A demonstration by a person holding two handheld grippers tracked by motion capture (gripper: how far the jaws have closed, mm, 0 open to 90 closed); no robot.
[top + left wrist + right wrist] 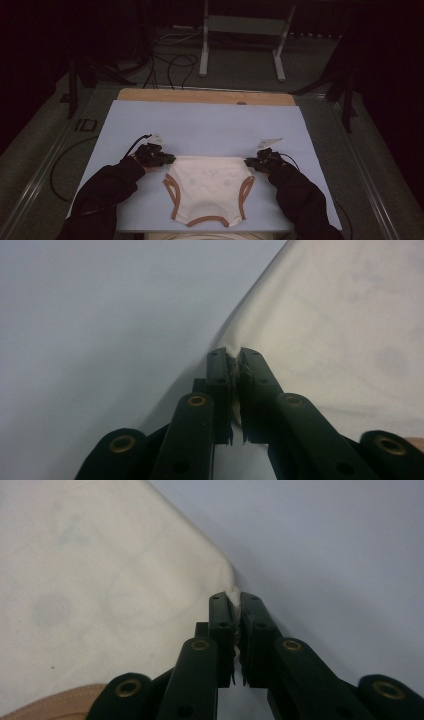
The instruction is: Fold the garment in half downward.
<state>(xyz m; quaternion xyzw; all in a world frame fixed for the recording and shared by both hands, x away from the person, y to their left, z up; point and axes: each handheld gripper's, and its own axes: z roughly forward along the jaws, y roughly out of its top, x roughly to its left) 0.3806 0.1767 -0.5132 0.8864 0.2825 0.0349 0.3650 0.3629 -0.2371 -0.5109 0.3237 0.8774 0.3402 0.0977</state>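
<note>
The left gripper [235, 365] has its two black jaws pressed almost together, and a thin fold of cream cloth is pinched between them. This cloth is a corner of the cream garment [209, 186], a small pair of underpants with brown trim. In the left gripper view the garment spreads away to the right of the jaws, and the pale blue mat [100, 340] lies to their left.

The right gripper [235, 605] is in the same state: its jaws are narrow and they clamp the other top corner of the garment. In the right gripper view the cloth spreads to the left, and a piece of the brown trim [60, 702] shows at the bottom left.

In the high view the garment lies flat on the mat, near the person's edge, with its waist edge stretched between the two grippers. The left gripper [167, 159] holds the left corner and the right gripper [248, 161] holds the right corner.

By count there are two grippers, one garment, one mat, and two dark sleeves [107, 192]. The mat lies on a wooden table [205, 96]. Beyond it, on the floor, stand a white metal frame [240, 30] and some black cables [170, 62].
</note>
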